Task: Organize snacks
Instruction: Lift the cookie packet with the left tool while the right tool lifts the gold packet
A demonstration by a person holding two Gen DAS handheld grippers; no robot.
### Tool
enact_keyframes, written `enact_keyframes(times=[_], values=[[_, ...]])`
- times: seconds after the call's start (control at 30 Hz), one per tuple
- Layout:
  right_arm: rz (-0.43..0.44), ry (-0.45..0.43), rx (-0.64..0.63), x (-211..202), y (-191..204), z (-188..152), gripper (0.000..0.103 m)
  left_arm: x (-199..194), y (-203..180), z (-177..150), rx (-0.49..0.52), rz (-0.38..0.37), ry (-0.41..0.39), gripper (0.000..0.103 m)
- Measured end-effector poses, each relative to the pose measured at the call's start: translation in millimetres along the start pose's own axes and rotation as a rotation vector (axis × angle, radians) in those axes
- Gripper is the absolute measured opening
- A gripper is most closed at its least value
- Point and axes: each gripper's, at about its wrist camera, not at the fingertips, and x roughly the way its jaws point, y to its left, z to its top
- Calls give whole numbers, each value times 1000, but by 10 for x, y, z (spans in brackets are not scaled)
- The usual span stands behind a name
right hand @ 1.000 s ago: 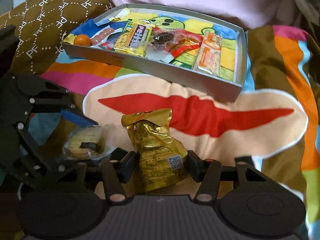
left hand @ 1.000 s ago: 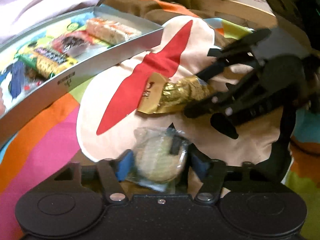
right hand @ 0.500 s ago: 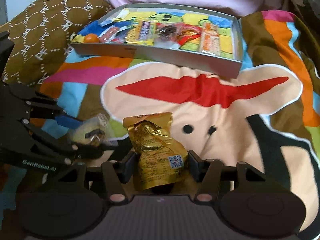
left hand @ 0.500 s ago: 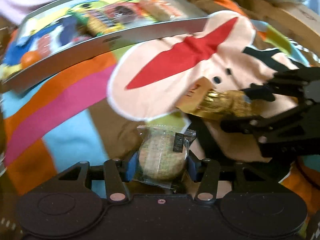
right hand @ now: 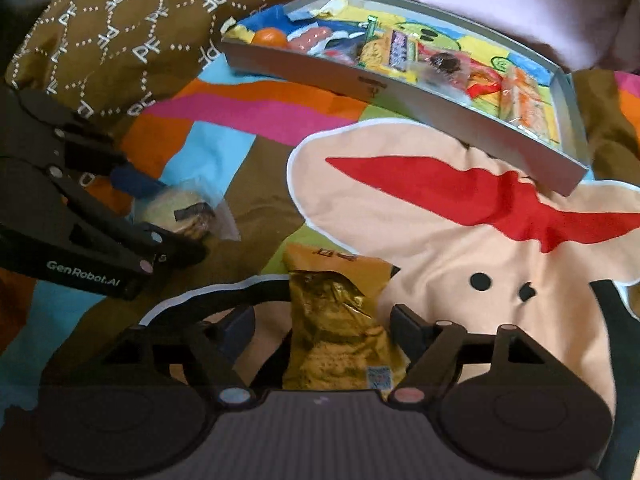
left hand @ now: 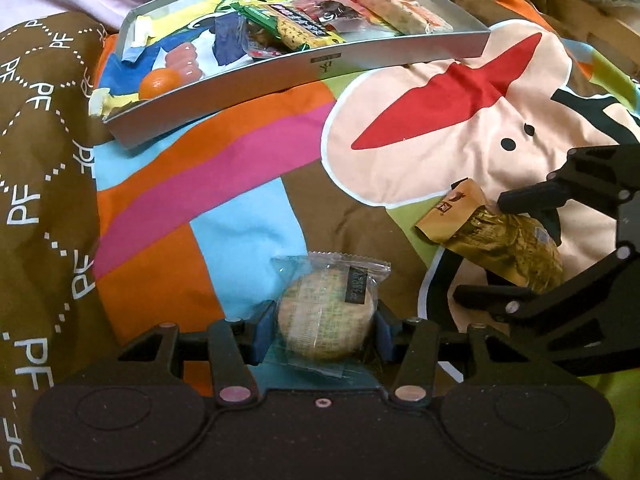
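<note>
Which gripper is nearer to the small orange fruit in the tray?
Left, though neither is close. The left gripper faces the tray end holding the orange fruit; the right gripper sits farther right.

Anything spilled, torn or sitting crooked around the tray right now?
Nothing spilled or torn. The tray sits tilted on the rumpled blanket, snacks jumbled inside. The left hand-held gripper holds a wrapped cookie; the right one holds a gold packet.

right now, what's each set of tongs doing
Left tongs: shut on the round pale cracker in clear wrap.
Right tongs: around the crinkled gold foil snack packet; grip cannot be told.
</note>
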Motion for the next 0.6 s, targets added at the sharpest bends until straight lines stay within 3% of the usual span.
enact_keyframes(times=[0.1, 0.23, 0.33, 0.6], values=[[9, -5, 58, 28, -38, -22, 79, 18, -17, -3, 15, 7, -2, 52], [-4, -16, 142, 8, -82, -70, 68, 24, -39, -14, 32, 15, -7, 53], [-30, -34, 163, -31, -8, -125, 59, 21, -46, -16, 35, 17, -9, 52], [-117, -63, 165, -126, 216, -204, 47, 11, -77, -29, 52, 25, -18, 52]])
